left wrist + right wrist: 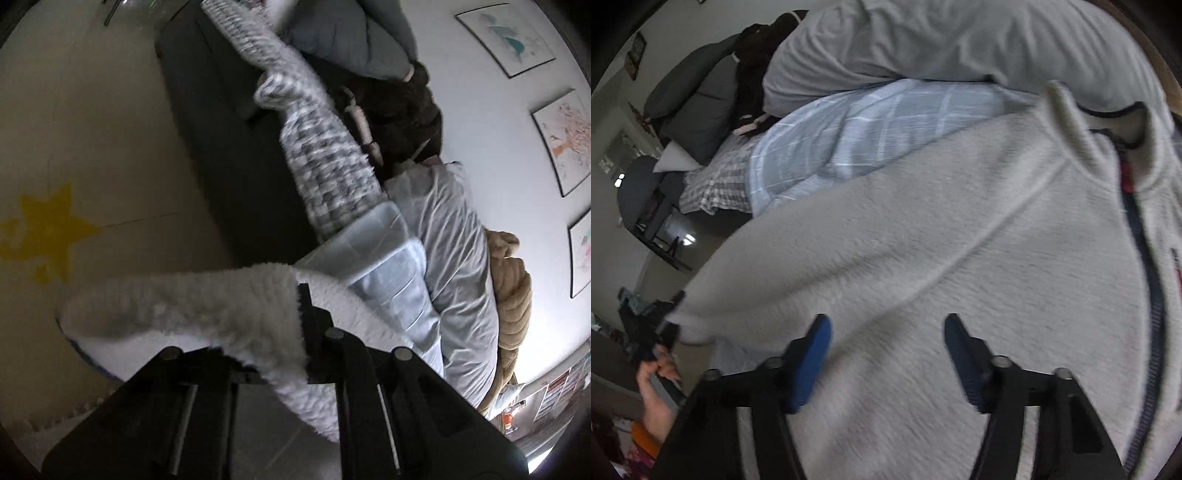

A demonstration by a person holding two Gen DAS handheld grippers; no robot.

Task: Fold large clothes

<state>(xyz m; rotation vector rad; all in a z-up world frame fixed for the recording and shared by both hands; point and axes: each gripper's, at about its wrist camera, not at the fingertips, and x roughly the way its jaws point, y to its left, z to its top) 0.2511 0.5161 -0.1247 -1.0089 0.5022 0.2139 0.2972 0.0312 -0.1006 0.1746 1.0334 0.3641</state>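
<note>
fleece jacket, white, zip front – mid-fold, on bed

item: fleece jacket (923, 258), fluffy pile, dark zip (1145, 266) down the front, collar at top right in right wrist view. lies spread over the bed, on a pale blue checked blanket (849, 136); grey duvet (960, 40) bunched behind it, near the wall

left gripper (301, 332): jaws together, clamped on a sleeve or edge of the jacket (184, 306); cloth drapes off to the left over the floor side. which part exactly, can't tell

right gripper (884, 354): jaws apart, blue pads (812, 365) either side of the jacket body, just above the pile; no cloth pinched that i can see. pic blurred

person's hand (659, 384) visible low left in right wrist view, gripping the other tool's handle

handling (judged): soft, light, bulky; won't hold a crease, springs back. pile not slippery, pads shd bite well. thick, so take a shallow pinch at hem, cuff or shoulder seam, not mid-panel. avoid the zip, it's stiff and bends the fold line
</note>
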